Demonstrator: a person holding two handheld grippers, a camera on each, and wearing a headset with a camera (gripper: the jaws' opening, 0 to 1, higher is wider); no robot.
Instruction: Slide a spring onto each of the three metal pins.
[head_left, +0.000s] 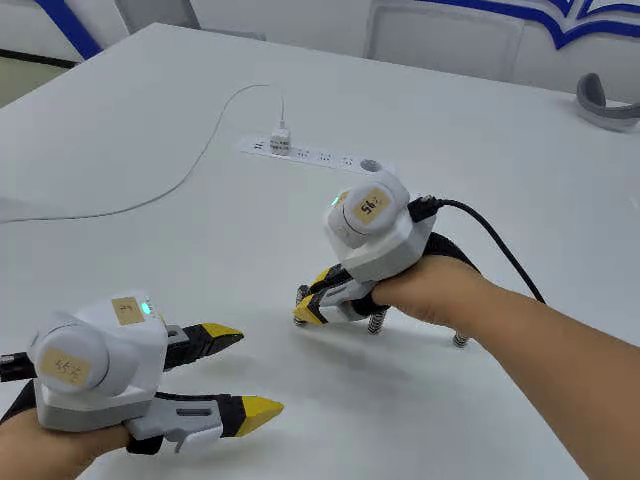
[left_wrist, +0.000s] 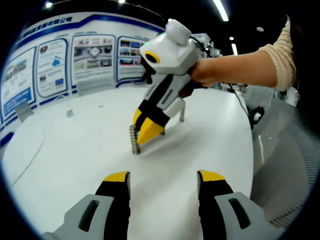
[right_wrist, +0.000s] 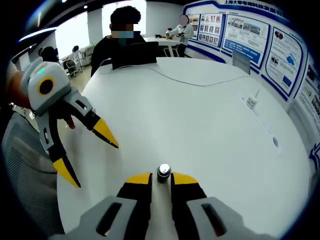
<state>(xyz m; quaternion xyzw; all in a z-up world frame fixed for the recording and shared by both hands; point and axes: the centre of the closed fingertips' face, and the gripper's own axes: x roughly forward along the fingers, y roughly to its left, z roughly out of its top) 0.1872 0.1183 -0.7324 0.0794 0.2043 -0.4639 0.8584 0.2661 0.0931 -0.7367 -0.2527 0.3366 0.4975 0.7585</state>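
So the right tool (head_left: 304, 312) is tilting down toward the white surface (head_left: 470, 140), and its yellow tips are pinching a spring (right_wrist: 163, 173) that's sitting on the nearest pin (left_wrist: 134, 142). From the right gripper view you're looking straight down on the shiny pin top, which is sitting snug between the two jaws. In the left gripper view the coils are stacking most of the way down that pin, which is standing upright on the surface.

Two more pins are standing just behind the right hand (head_left: 430, 290). The middle pin (head_left: 377, 321) is wearing a spring too. The far pin (head_left: 460, 340) seems to be carrying coils as well, but it's kinda small to be sure.

The left tool (head_left: 240, 368) is hanging low over the surface, well apart from the pins, with its jaws spread wide and nothing between them.

Farther back, a white power strip (head_left: 320, 157) is lying flat with a plug in one end and a thin cable (head_left: 190, 170) curving off to the left. In the right gripper view a person is sitting at a dark laptop (right_wrist: 135, 54) on the far edge of the surface.
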